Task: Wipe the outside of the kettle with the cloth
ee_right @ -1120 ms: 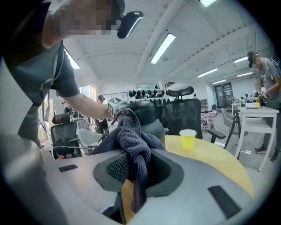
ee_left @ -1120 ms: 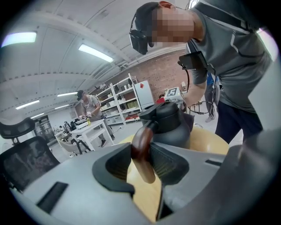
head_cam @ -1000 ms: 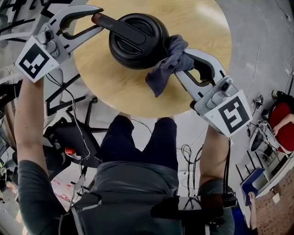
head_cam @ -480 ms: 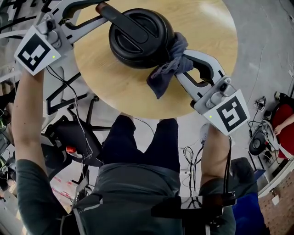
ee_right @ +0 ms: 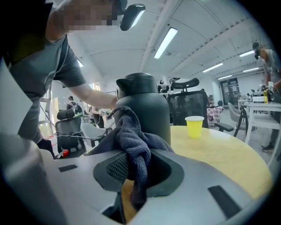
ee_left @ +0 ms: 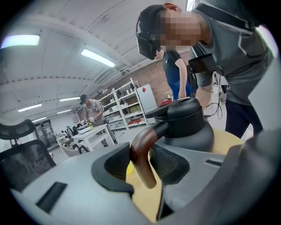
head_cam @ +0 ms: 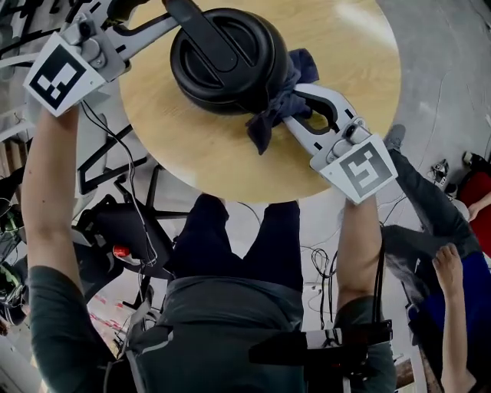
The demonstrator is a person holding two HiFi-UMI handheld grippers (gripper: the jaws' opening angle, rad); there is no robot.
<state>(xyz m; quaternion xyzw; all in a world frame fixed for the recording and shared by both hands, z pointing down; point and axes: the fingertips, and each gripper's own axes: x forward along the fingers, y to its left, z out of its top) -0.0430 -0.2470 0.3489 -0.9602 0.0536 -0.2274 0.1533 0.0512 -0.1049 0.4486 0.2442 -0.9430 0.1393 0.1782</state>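
A black kettle (head_cam: 222, 57) stands on the round wooden table (head_cam: 222, 153). Its dark handle (head_cam: 201, 34) runs toward the upper left. My left gripper (head_cam: 163, 9) is shut on the end of that handle; in the left gripper view the brown handle (ee_left: 142, 156) sits between the pads of the left gripper (ee_left: 147, 165), with the kettle (ee_left: 189, 127) behind. My right gripper (head_cam: 295, 98) is shut on a dark grey cloth (head_cam: 278, 104), which lies bunched against the kettle's right side. In the right gripper view the cloth (ee_right: 131, 140) hangs from the right gripper (ee_right: 138, 169) in front of the kettle (ee_right: 147, 107).
A yellow cup (ee_right: 194, 126) stands on the table beyond the kettle. Office chairs (head_cam: 115, 230) and cables lie on the floor by the table's near edge. Another person (head_cam: 449, 265) stands at the right, close to my right arm.
My right gripper has slid lower along the kettle's side with the cloth. The kettle and left gripper have shifted slightly left. A person has come into view at the right.
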